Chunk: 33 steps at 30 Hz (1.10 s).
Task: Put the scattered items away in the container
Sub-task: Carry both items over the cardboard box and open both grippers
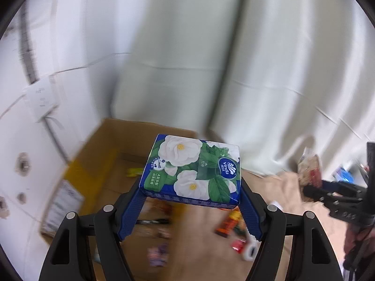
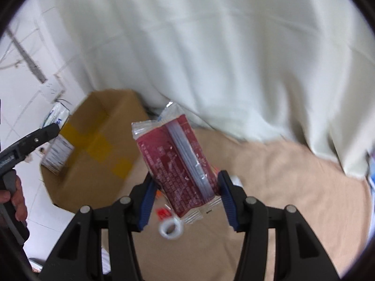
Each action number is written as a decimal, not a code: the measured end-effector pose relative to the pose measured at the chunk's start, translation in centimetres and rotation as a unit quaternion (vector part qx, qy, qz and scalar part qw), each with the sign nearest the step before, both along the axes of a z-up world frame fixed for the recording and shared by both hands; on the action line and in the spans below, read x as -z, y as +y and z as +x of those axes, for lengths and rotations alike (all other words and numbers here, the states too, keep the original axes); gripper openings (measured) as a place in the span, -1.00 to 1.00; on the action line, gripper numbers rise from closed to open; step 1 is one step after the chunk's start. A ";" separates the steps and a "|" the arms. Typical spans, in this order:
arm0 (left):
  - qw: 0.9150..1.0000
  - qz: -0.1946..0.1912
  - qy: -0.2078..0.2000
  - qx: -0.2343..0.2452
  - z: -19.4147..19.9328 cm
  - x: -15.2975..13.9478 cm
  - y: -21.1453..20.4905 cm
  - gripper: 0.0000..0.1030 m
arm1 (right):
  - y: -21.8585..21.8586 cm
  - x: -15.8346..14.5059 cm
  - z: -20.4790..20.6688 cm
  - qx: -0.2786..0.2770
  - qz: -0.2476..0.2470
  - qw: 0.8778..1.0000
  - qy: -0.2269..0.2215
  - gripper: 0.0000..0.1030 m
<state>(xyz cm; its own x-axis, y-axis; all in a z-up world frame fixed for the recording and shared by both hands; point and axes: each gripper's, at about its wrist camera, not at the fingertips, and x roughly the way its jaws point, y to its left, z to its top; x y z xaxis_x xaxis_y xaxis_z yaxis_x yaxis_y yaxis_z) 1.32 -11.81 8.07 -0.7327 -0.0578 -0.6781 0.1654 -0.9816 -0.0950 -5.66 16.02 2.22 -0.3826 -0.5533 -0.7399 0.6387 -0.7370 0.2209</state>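
My left gripper (image 1: pixel 191 194) is shut on a blue tissue pack (image 1: pixel 194 169) printed with white flowers and holds it in the air above the open cardboard box (image 1: pixel 98 164). My right gripper (image 2: pixel 185 182) is shut on a dark red snack packet (image 2: pixel 178 164) and holds it up above the tan cloth (image 2: pixel 281 187). The box shows in the right wrist view (image 2: pixel 98 145) to the left of the packet. The right gripper also shows in the left wrist view (image 1: pixel 328 192) at the far right, and the left one in the right wrist view (image 2: pixel 35 138).
Several small items lie blurred inside the box (image 1: pixel 154 231). Red packets (image 1: pixel 229 222) and a white tape roll (image 1: pixel 250 250) lie on the cloth; the roll also shows in the right wrist view (image 2: pixel 171 228). White curtains (image 2: pixel 211 46) hang behind. White tiled wall (image 1: pixel 28 140) stands left.
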 end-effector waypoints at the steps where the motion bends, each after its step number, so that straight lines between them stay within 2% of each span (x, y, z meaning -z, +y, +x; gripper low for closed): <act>1: 1.000 -0.006 -0.001 -0.013 0.2 0.0 -1.3 0.46 | -1.1 -0.6 0.0 -0.011 -0.004 1.000 0.007 0.09; 5: 0.999 -0.022 -0.012 -0.047 0.7 1.0 -5.3 0.46 | -6.8 -2.7 0.2 -0.056 -0.014 0.998 0.026 0.09; 9: 0.996 -0.023 -0.052 -0.075 0.5 4.0 -8.4 0.46 | -12.4 -3.3 1.5 -0.101 -0.016 0.994 0.032 0.09; 15: 0.990 -0.015 -0.093 -0.101 0.8 8.7 -10.2 0.46 | -19.2 -2.6 3.6 -0.150 -0.017 0.988 0.015 0.09; 20: 0.989 0.001 -0.101 -0.110 1.5 10.6 -11.1 0.46 | -24.3 -0.4 5.1 -0.187 0.007 0.982 -0.006 0.09; 30: 0.983 0.036 -0.125 -0.132 1.2 12.1 -13.4 0.48 | -27.6 1.9 6.2 -0.191 0.047 0.980 -0.013 0.12; 33: 0.981 0.030 -0.139 -0.129 0.8 11.9 -12.9 0.58 | -27.9 2.3 5.8 -0.184 0.055 0.981 -0.023 0.15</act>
